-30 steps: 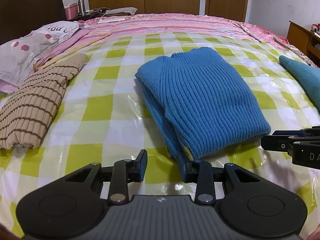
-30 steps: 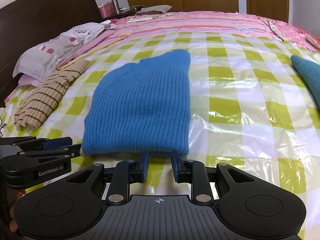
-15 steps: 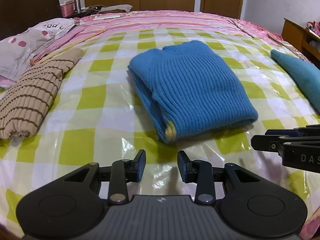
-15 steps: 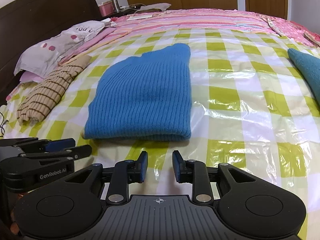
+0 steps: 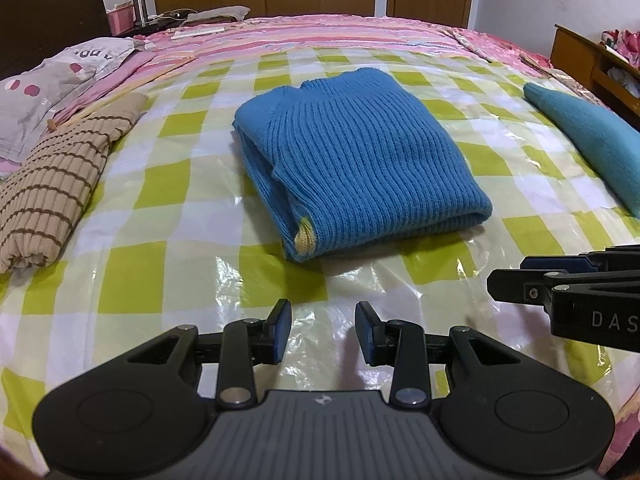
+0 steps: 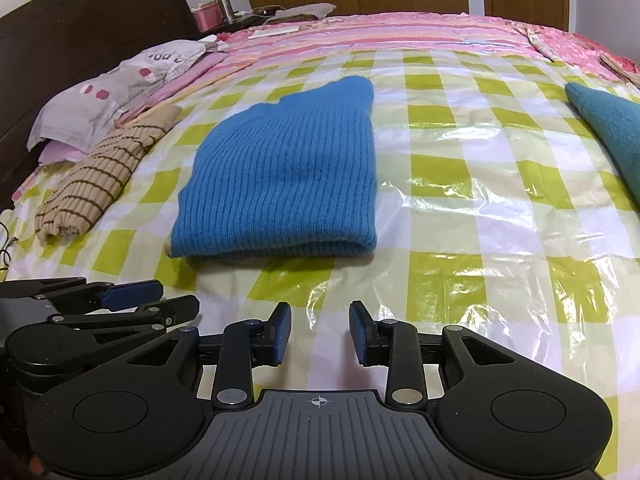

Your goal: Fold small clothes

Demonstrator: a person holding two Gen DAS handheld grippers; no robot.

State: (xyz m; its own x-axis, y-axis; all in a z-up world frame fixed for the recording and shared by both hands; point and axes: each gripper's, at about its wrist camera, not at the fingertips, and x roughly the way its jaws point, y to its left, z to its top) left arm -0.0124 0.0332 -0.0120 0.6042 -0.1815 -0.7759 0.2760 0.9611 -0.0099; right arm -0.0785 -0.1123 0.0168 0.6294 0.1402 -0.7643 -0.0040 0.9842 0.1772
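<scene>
A folded blue knit sweater (image 5: 356, 164) (image 6: 284, 176) lies on the green-and-white checked plastic sheet (image 5: 168, 216) (image 6: 472, 216) over the bed. My left gripper (image 5: 323, 322) hovers over the sheet short of the sweater's near edge, open with nothing between its pads. My right gripper (image 6: 320, 326) is also back from the near edge, its jaws opening and empty. Each gripper shows in the other's view: the right gripper (image 5: 560, 284) at the right edge, the left gripper (image 6: 132, 300) at the lower left.
A folded beige striped garment (image 5: 60, 184) (image 6: 100, 180) lies to the left, with a pillow (image 5: 52, 84) (image 6: 120, 84) behind it. A teal garment (image 5: 592, 136) (image 6: 608, 128) lies at the right. A dark headboard (image 6: 80, 28) and wooden wardrobes stand beyond.
Both grippers have let go of the sweater's near edge and drawn back from it. The right jaws have widened a little. The sweater stays folded on the sheet.
</scene>
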